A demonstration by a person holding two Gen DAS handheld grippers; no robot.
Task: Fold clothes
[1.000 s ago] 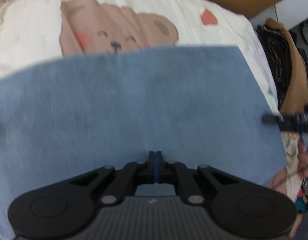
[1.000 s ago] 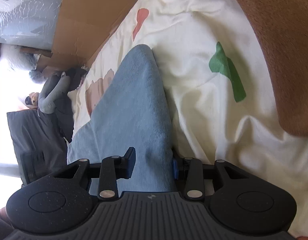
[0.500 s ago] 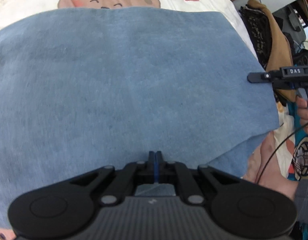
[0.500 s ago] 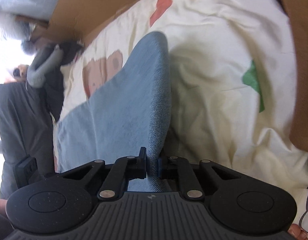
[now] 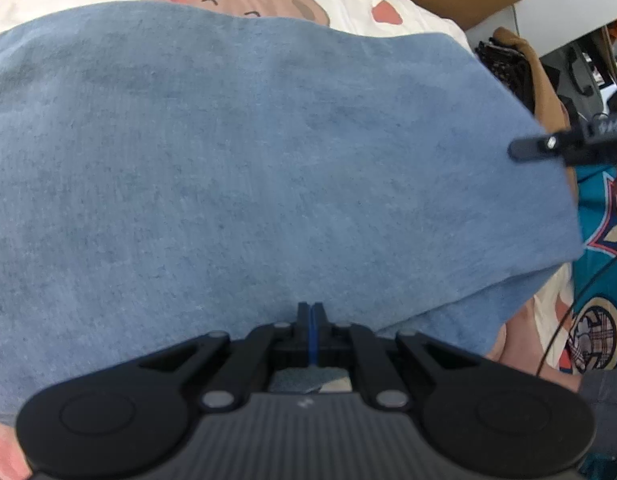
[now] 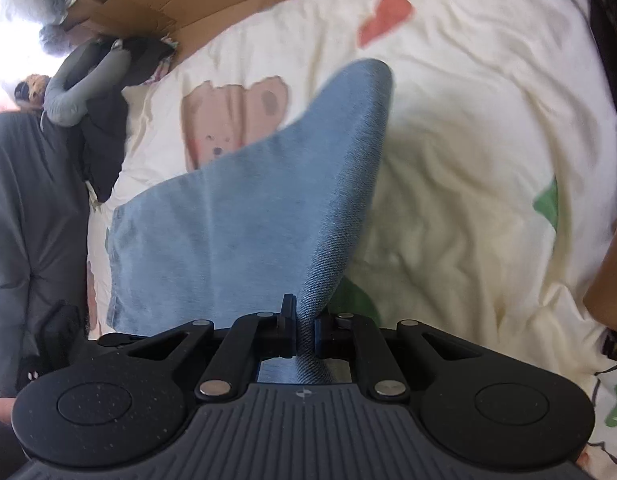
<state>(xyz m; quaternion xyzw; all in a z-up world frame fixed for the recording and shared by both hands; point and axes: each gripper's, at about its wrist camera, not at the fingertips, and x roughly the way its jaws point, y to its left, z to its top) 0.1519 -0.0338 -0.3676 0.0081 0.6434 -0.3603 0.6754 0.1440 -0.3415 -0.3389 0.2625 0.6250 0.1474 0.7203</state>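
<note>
Blue denim-like cloth garment (image 5: 268,168), spread wide over cream bedsheet printed with brown bear, red and green shapes (image 6: 468,128). Near edge of garment pinched in left claw (image 5: 310,320), fingers pressed together on thin fabric. Right side edge of garment bunched into a ridge, clamped between fingers of right claw (image 6: 304,332). Right claw also seen at garment's right edge from left view (image 5: 548,146). Beyond garment's far edge: brown cardboard sheet (image 6: 196,8). Past garment's right side: teal printed fabric (image 5: 600,280).
</note>
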